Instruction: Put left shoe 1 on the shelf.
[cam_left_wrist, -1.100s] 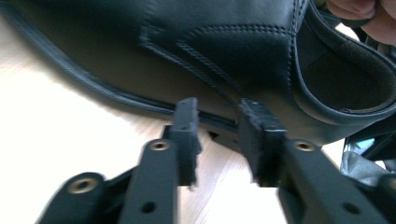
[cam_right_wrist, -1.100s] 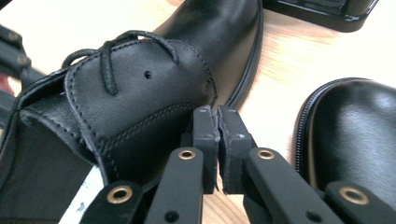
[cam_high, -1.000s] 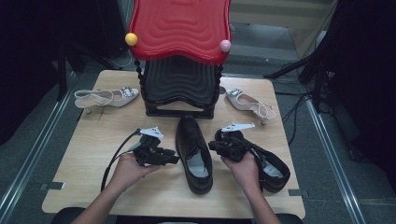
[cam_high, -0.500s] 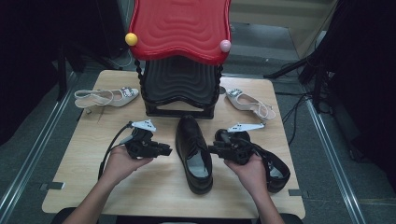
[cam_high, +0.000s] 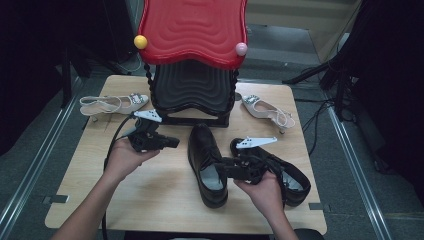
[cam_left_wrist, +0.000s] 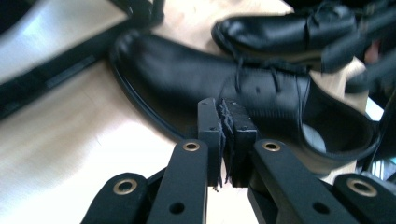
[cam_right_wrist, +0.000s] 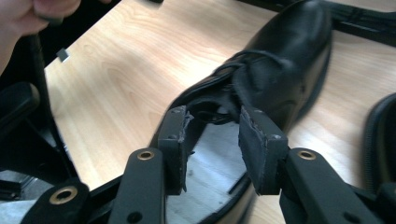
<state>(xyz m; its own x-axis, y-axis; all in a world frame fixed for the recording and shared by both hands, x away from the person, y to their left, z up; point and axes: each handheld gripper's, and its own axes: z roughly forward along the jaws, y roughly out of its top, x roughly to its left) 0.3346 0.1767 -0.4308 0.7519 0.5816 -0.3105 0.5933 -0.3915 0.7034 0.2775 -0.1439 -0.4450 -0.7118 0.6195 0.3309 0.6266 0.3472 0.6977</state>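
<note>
The black shoe (cam_high: 207, 165) lies in the middle of the table (cam_high: 150, 200), toe toward the red and black rack (cam_high: 192, 60), and the right hand (cam_high: 262, 192) covers much of the second black shoe (cam_high: 292, 175) just beside it. The right gripper view shows what the high view cannot: the right gripper (cam_right_wrist: 212, 140) stands partly open over the shoe's heel opening, holding nothing, the image blurred. The left gripper (cam_left_wrist: 226, 121) is closed on nothing, left of the shoe; no writing is readable.

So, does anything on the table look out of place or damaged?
The pads of the left gripper look frayed at their edges. The two pale heeled shoes lie apart, on either side of the black rack.
</note>
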